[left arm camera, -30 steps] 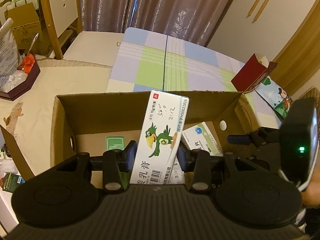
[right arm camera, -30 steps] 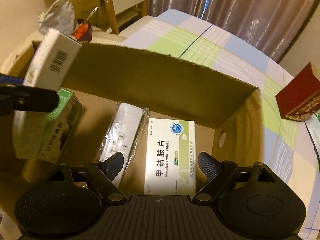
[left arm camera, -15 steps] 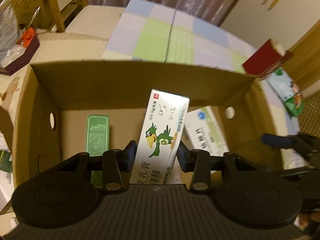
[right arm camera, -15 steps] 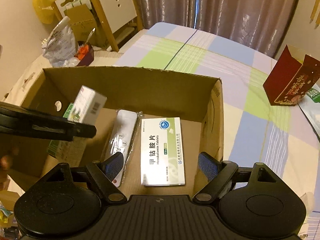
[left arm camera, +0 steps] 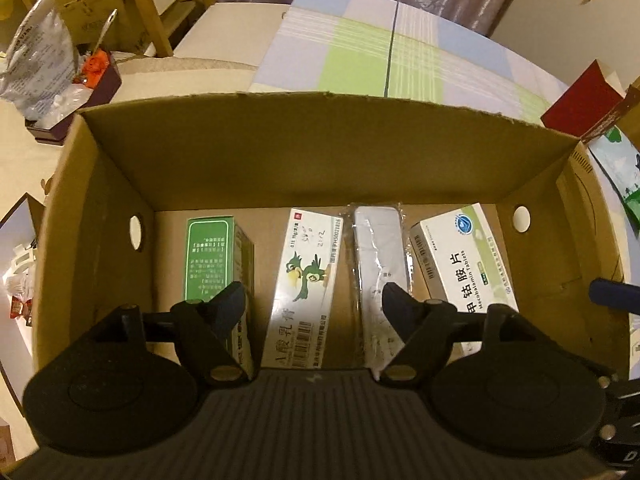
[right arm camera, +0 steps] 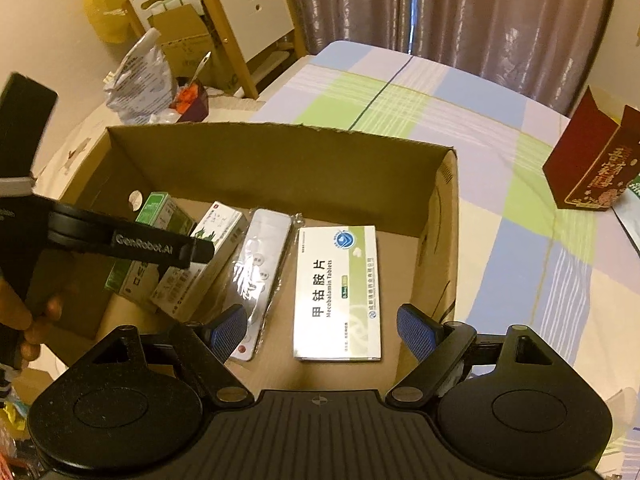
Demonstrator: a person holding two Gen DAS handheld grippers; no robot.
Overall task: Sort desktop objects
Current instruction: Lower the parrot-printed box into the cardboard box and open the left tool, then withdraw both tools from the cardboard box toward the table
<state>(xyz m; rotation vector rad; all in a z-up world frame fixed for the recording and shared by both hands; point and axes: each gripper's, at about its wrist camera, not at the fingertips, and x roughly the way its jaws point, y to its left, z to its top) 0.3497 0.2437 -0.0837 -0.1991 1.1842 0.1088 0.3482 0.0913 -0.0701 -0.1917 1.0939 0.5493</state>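
1. Left gripper (left arm camera: 312, 296) spread wide, holding nothing, above the cardboard box (left arm camera: 320, 148).
2. Parrot box (left arm camera: 306, 288) lies on the box floor between green box (left arm camera: 210, 256) and wrapped remote (left arm camera: 380, 264).
3. Right gripper (right arm camera: 320, 324) released, empty, over the tablet box (right arm camera: 336, 292).

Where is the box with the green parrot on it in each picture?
Left wrist view: the parrot box lies in the middle of the cardboard box, between the open left gripper's fingers.
Right wrist view: the parrot box sits left of centre, partly behind the left gripper.
Shared landmark: the wrapped white remote lies just right of it in both.
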